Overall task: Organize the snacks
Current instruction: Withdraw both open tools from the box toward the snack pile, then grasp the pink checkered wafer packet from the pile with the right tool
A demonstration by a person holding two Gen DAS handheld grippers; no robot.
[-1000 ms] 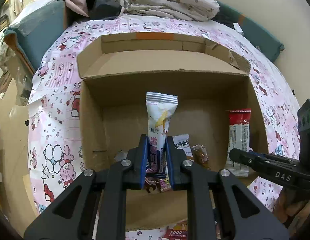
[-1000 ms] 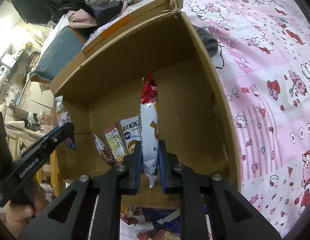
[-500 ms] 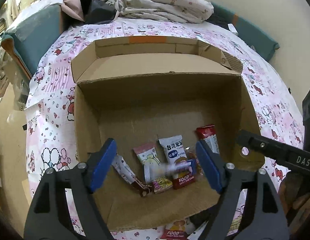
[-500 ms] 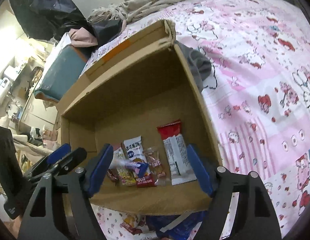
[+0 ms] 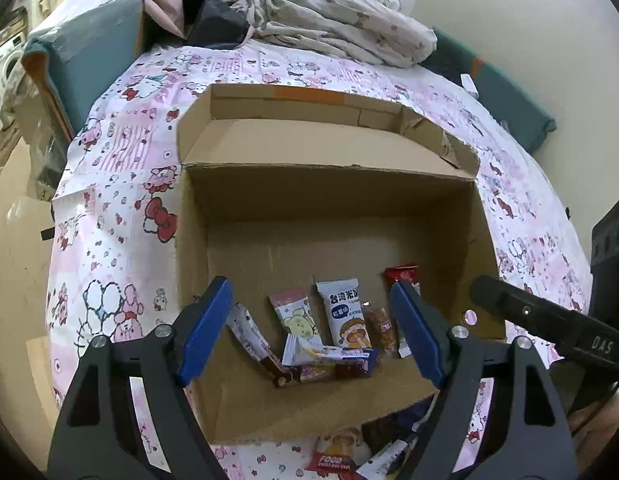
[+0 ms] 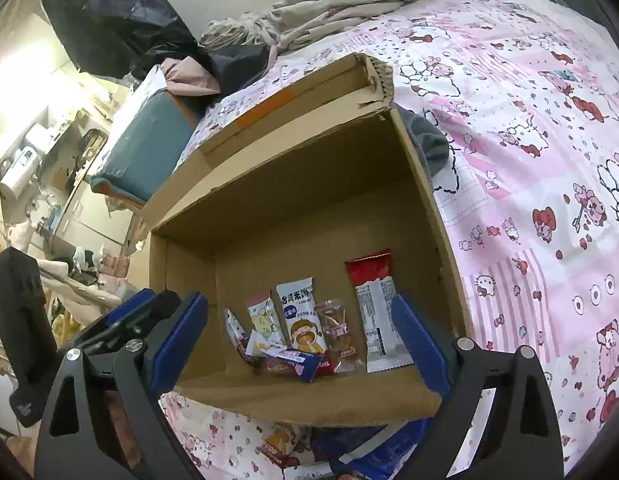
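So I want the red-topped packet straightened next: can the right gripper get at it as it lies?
Probably yes. The right gripper is open above the box, and the red-topped packet lies flat and uncovered by the right wall. That wall may crowd one finger.

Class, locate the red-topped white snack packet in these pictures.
In the right wrist view, the red-topped packet lies flat on the cardboard box floor, rightmost in the snack row, beside the clear-wrapped snack and near the box's right wall.
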